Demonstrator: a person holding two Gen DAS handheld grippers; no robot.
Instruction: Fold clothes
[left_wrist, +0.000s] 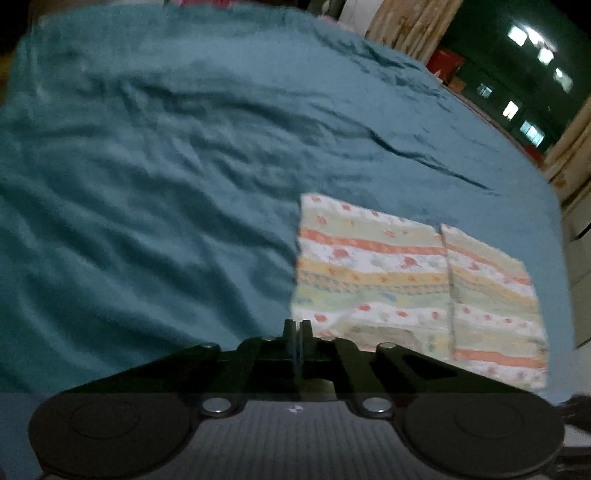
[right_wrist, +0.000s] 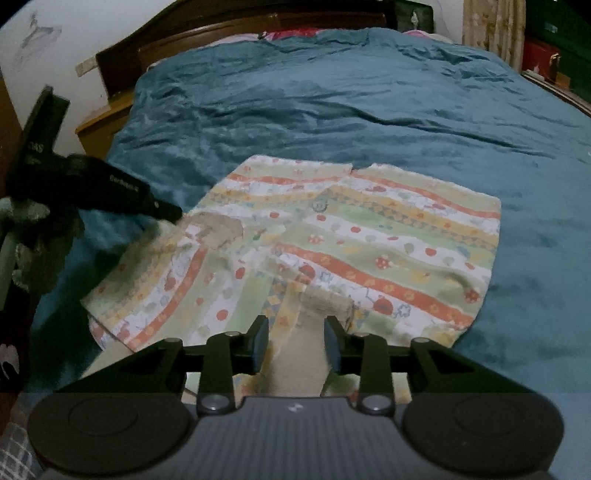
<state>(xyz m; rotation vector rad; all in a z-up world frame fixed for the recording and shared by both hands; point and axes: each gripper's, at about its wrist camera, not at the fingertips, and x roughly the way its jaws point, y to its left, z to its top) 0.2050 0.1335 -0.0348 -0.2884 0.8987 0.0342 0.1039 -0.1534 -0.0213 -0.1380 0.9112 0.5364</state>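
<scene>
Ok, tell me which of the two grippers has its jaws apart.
The right gripper: its jaws stand apart around the striped garment. The left gripper has its jaws together at the garment's edge.

A bed (right_wrist: 369, 110) is covered all over by a rumpled teal blanket (left_wrist: 166, 166), creased pretty much everywhere. A dark wooden headboard (right_wrist: 229, 33) is seen at the far end. One striped, flower-printed shirt (right_wrist: 351, 236) is laid directly on the blanket near the front edge, mostly flat, with one sleeve spread out sideways.
</scene>
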